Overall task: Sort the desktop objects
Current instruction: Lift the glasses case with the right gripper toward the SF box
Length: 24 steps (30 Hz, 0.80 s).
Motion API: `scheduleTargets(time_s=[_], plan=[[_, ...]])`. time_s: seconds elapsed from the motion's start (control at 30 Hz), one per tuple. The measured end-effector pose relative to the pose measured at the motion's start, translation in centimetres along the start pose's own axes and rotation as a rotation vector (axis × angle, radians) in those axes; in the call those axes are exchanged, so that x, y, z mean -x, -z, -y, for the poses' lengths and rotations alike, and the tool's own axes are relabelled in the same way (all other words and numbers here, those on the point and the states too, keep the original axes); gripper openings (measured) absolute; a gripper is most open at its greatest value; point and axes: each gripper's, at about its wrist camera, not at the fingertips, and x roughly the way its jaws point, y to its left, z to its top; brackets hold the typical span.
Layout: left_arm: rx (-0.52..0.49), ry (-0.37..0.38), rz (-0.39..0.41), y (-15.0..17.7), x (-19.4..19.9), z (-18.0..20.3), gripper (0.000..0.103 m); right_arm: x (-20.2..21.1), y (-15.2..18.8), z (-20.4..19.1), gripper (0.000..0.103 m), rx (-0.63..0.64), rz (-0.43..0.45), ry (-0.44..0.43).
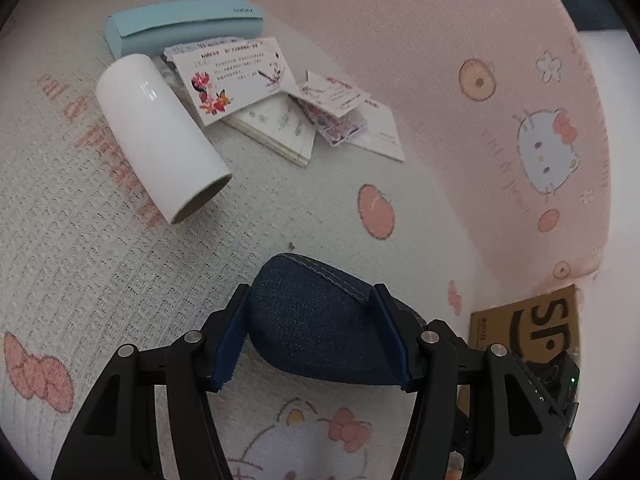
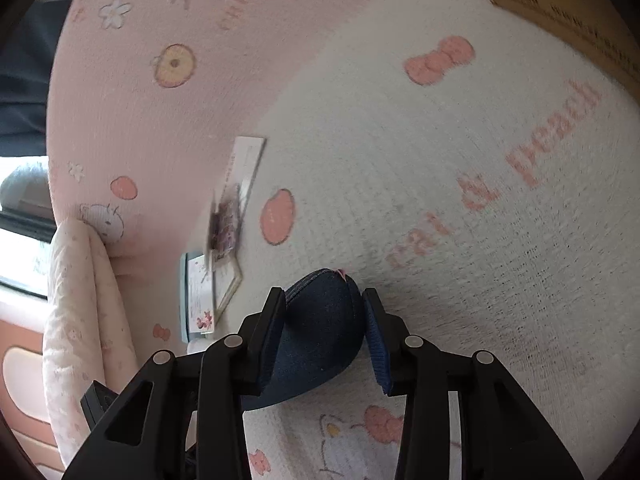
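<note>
A dark blue denim case [image 1: 320, 328] sits between the fingers of my left gripper [image 1: 310, 316], which is shut on it above the patterned blanket. My right gripper [image 2: 326, 328] is shut on the other end of the same case [image 2: 320, 336]. Ahead in the left wrist view lie a white roll [image 1: 160, 136], a light blue case [image 1: 184, 24], a flowered card [image 1: 236, 76], a small clear box of stickers [image 1: 336, 120] and thin booklets [image 1: 280, 132]. The cards and the box also show in the right wrist view [image 2: 224, 232], blurred.
A brown cardboard box [image 1: 528, 324] stands at the right edge of the blanket, also at the top right in the right wrist view [image 2: 580, 12]. The pink part of the blanket [image 1: 440, 60] rises behind the objects. A folded quilt [image 2: 80, 320] lies at the left.
</note>
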Motion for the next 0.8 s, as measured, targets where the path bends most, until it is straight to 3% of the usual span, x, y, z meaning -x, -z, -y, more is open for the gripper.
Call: scheduleTargets(time_s=[0.27,0.47,0.6,0.8], plan=[[-0.001,0.082,0.091,-0.6,5.4,1.8,0.063,4.6,0.2,-4.9,0.036,0.101,0.06,-0.046],[0.028,0.149,0.131,0.7,10.5,2.6,0.063,9.6,1.8,-8.3,0.036,0.206,0.096,-0.065],[0.042,0.16,0.138,2.1,12.7,3.5,0.063,12.7,2.7,-8.9,0.036,0.226,0.111,-0.067],[-0.016,0.195,0.16,4.1,15.3,6.3,0.063,17.2,3.4,-8.7,0.036,0.224,0.17,-0.096]])
